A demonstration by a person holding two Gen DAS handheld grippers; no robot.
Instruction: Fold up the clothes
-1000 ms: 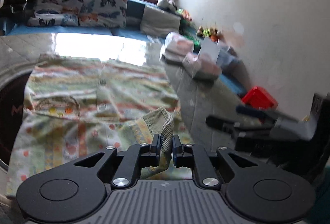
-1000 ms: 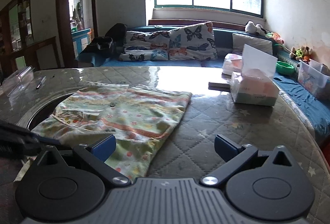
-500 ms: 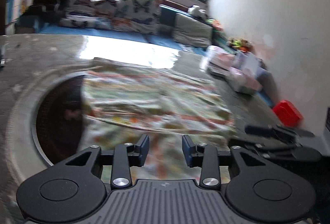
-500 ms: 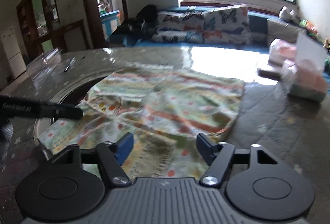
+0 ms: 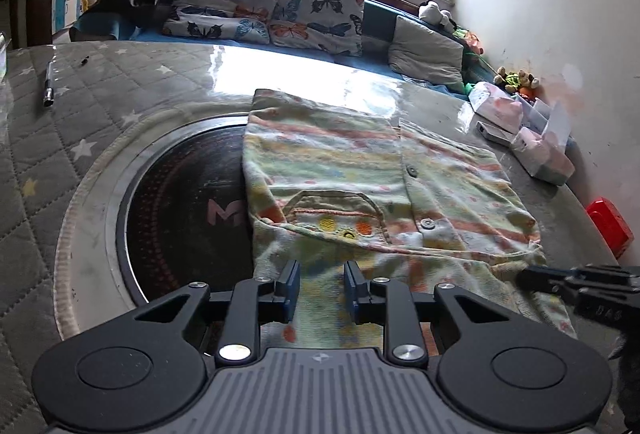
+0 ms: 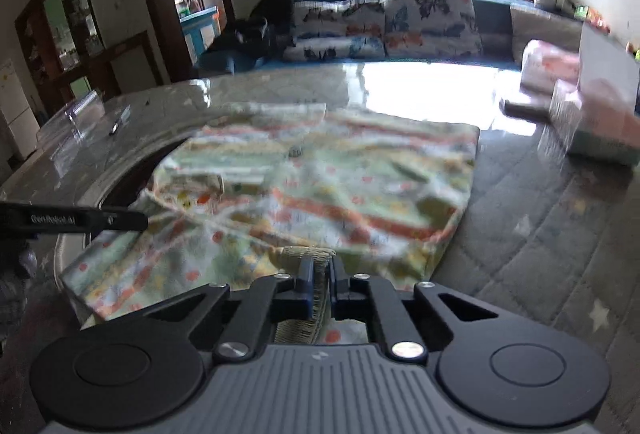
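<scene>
Left wrist view: a pen (image 5: 48, 85) lies far left on the quilted desk (image 5: 100, 90); the patterned shirt (image 5: 360, 170) spreads flat over a round dark hob (image 5: 184, 210). Left claw (image 5: 319, 289) hangs over the near hem, jaws closing, pads not pressing cloth. Right claw (image 6: 319, 284) is clamped on a ribbed cuff (image 6: 308, 314) at the shirt's near edge.

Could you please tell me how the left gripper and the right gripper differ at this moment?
The right gripper is shut on the ribbed cuff of the patterned garment; the left gripper grips nothing, its jaws closing with a gap over the cloth. Both point down at the same garment's near edge.
</scene>
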